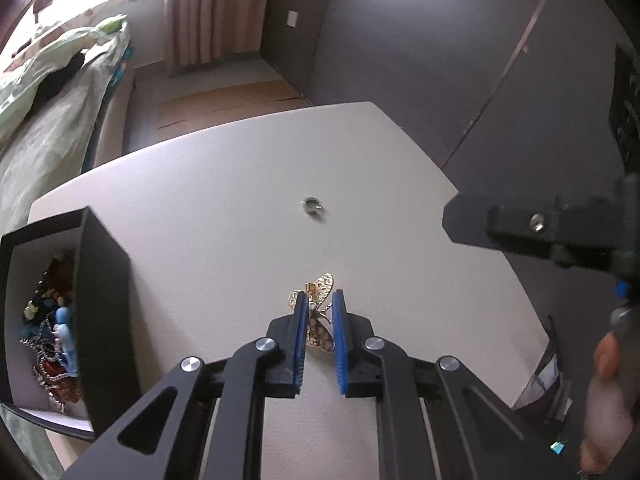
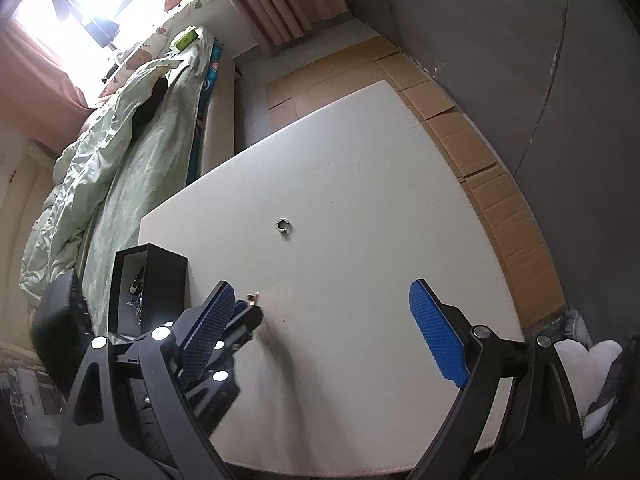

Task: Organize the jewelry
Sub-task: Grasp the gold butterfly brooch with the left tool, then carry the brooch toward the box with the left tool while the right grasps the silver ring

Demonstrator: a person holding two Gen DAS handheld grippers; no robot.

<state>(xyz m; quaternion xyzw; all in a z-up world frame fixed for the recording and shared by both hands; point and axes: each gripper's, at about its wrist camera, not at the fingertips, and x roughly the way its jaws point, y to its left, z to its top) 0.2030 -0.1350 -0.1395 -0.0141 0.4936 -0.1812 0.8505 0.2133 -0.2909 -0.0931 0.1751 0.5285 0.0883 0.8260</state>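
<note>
Gripping the gold butterfly brooch (image 1: 320,312), the left gripper (image 1: 320,304) should carry it to the black box (image 1: 106,300); right gripper (image 2: 324,300) gapes open

White desk (image 2: 360,200) fills the middle. Far left, a bed (image 2: 132,152) under a rumpled pale green quilt (image 2: 100,160). Flattened cardboard (image 2: 480,152) covers the floor along the dark wall (image 1: 420,40), pink curtains (image 1: 212,8) hang beyond.
</note>
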